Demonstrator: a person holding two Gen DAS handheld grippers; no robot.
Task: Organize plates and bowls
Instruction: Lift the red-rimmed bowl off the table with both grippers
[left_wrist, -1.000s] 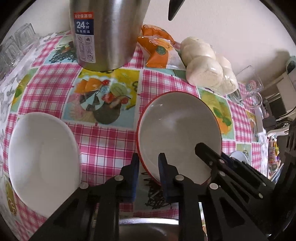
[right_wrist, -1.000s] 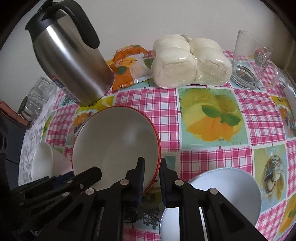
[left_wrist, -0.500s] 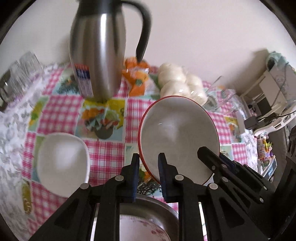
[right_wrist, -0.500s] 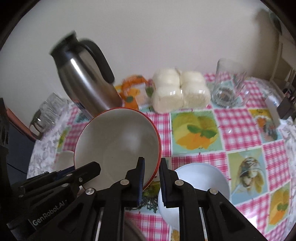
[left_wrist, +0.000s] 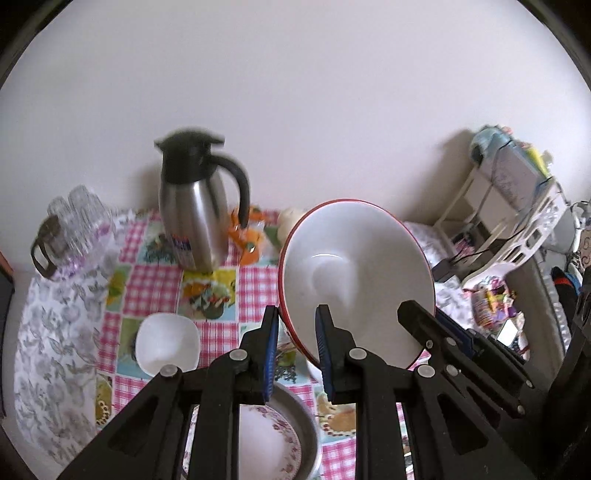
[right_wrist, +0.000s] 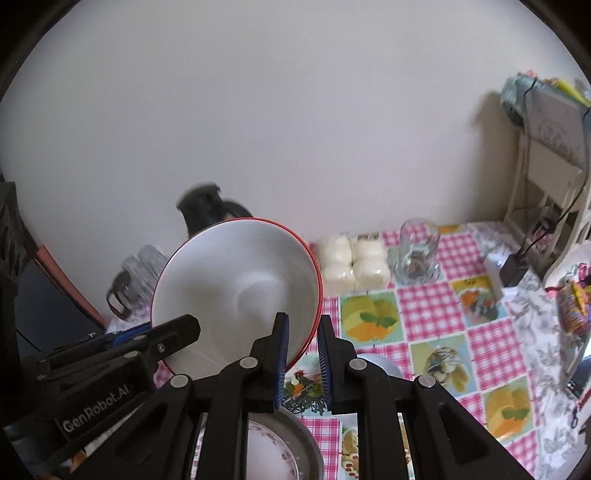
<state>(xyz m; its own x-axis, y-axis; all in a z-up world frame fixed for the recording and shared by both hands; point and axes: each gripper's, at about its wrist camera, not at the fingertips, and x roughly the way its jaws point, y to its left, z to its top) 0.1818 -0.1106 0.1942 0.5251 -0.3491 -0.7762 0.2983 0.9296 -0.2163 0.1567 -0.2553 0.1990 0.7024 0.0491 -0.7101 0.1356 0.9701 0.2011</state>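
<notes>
Left wrist view: the left gripper (left_wrist: 295, 339) clamps the near-left rim of one red-rimmed bowl (left_wrist: 354, 280), held airborne and tilted, probably for stacking. Ahead-left sits one square white bowl (left_wrist: 166, 343); below, one floral plate (left_wrist: 269, 446).

Right wrist view: the right gripper (right_wrist: 302, 354) grips the same bowl's near-right rim, sharing its weight. One pale bowl (right_wrist: 380, 365) lies just right of the fingers.

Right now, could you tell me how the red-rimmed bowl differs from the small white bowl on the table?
The red-rimmed bowl is round with a red edge; the small white bowl is squarish and plain. The red-rimmed bowl looks clearly larger. It is held tilted in the air by the left tongs and right tongs, while the small white bowl rests upright on the checked tablecloth. Both are white inside and empty.
</notes>
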